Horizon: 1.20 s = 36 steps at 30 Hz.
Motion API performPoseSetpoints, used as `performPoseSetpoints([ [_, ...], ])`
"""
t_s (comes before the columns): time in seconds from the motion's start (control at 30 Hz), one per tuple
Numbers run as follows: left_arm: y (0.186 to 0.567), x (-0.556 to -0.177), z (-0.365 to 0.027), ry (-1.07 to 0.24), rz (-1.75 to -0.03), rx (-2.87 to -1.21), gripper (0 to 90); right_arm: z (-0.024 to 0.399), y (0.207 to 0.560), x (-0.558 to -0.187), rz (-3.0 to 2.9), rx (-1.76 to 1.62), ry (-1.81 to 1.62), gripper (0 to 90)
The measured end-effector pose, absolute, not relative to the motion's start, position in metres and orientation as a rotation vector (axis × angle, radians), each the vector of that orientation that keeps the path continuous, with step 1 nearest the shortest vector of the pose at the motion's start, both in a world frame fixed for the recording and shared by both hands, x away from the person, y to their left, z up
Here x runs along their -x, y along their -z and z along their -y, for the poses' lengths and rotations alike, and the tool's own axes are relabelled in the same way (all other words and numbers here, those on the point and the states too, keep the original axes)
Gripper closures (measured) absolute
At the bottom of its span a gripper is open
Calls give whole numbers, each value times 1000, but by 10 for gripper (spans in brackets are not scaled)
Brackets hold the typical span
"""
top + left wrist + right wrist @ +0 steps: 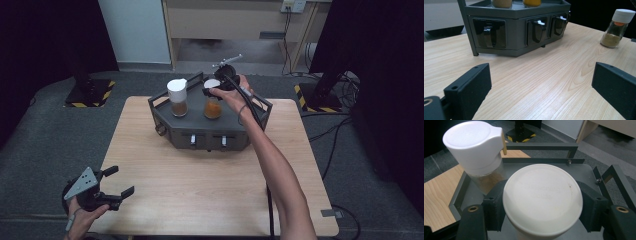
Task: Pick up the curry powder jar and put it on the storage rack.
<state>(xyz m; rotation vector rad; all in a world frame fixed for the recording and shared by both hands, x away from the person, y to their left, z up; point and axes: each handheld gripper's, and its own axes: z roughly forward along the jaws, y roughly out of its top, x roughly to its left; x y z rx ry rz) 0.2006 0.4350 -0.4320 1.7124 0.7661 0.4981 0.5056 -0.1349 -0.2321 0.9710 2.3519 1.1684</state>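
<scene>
spice jar (pixel 542 200) clamped in right gripper (pixel 544 207), over rack (pixel 541 146)

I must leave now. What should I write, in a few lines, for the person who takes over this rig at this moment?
Right claw: shut on the orange spice jar at its white lid, over the grey rack.
Left claw: open, holding nothing, low over the table at the near left corner.
Done: the white-capped jar stands on the rack top.
Left: release the orange jar; a third jar stands on the table.

I'm seeing the white-capped jar (pixel 212 102) of orange spice standing upright at frame centre, sitting on the grey rack (pixel 165 121).
</scene>
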Motion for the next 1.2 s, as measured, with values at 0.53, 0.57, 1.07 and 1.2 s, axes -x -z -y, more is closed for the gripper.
performPoseSetpoints([
  [0.53, 432, -201, -434, -499, -760, -1716, 15, 146, 239, -490, -2245, -976, -1249, 103],
  [0.57, 431, -201, -434, -499, -760, -1718, 15, 150, 238, -484, -2213, -960, -1272, 97],
  [1.07, 431, -201, -433, -495, -753, -1723, 15, 181, 208, -448, -2179, -882, -1353, 49],
  [1.2, 431, -201, -433, -495, -754, -1720, 15, 191, 203, -438, -2164, -859, -1382, 45],
])
